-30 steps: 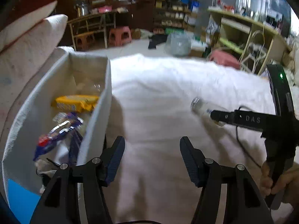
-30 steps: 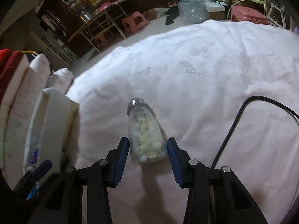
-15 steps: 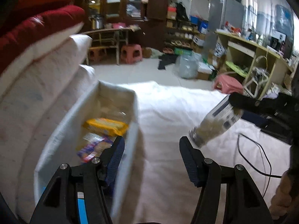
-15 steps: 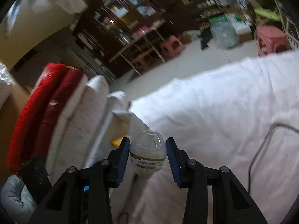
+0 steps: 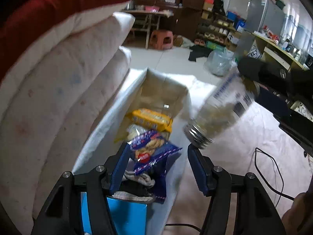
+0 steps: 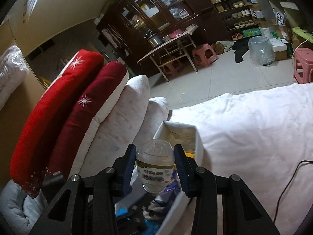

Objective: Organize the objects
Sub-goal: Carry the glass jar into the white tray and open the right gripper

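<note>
We are seeing red cushions [image 6: 58,105] leaning beside white quilts [image 6: 125,117]; pink stool [image 6: 204,54] standing near wooden table [image 6: 172,43]; black cable [image 5: 270,168] trailing over white bedspread [image 6: 254,125]; dark cabinet [image 6: 148,13] behind.

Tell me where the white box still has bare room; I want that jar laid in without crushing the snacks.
The white box is bare at its far end, between the far wall and the yellow packet. The near end is crowded: purple packet, cloth, blue carton. The right gripper holds the jar above it.
</note>
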`<state>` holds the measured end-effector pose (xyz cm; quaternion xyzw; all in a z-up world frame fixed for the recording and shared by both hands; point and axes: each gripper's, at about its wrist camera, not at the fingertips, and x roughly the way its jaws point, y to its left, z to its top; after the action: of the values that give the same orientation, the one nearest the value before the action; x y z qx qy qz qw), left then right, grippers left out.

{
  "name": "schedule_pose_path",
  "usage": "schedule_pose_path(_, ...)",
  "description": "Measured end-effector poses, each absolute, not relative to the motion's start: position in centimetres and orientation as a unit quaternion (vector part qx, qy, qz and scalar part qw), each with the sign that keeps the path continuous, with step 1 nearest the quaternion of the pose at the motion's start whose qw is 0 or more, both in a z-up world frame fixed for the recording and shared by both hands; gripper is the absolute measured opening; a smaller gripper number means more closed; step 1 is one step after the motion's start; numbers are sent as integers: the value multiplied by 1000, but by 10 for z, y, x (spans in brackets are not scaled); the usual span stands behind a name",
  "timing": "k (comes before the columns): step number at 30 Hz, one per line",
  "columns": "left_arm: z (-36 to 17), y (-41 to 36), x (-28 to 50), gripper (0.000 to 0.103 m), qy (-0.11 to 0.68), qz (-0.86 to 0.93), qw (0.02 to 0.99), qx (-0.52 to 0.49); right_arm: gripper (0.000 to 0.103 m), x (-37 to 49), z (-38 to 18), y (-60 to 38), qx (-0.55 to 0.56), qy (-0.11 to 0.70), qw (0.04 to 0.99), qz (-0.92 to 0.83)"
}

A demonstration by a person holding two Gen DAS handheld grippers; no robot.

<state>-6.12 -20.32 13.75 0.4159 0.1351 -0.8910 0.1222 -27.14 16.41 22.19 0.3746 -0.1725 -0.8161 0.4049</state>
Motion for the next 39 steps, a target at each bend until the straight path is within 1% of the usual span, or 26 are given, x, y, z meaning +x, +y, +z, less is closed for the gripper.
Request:
schedule_pose_path(3, 134, -206, -61, 58, 151, -889, 115, 417, 39, -276, 212, 150, 384, -184, 408, -808)
schedule_pose_path(8, 139, -200, -55, 57, 126, -888, 161, 412, 39, -281, 199, 136, 406, -189, 405, -797)
schedule_pose_path(14, 133, -205, -58, 57, 156, -880, 131, 428, 39, -284, 187, 128, 427, -199, 405, -784)
schedule_pose_path(21, 132, -212, -57, 57, 180, -871, 131, 437, 41, -277, 180, 116, 460, -174, 417, -764)
schedule_pose_path(28, 134, -213, -54, 57, 195, -871, 129, 433, 41, -264, 191, 130, 474, -123, 403, -774)
schedule_pose_path(32, 136, -211, -51, 57, 196, -872, 128, 429, 41, -253, 188, 144, 479, -93, 389, -781)
schedule_pose_path(34, 135, -210, -55, 55, 190, -872, 129, 432, 41, -250, 184, 145, 489, -70, 381, -782)
schedule_pose_path(39, 135, -209, -57, 55, 186, -873, 129, 431, 41, -250, 187, 151, 490, -68, 381, -782)
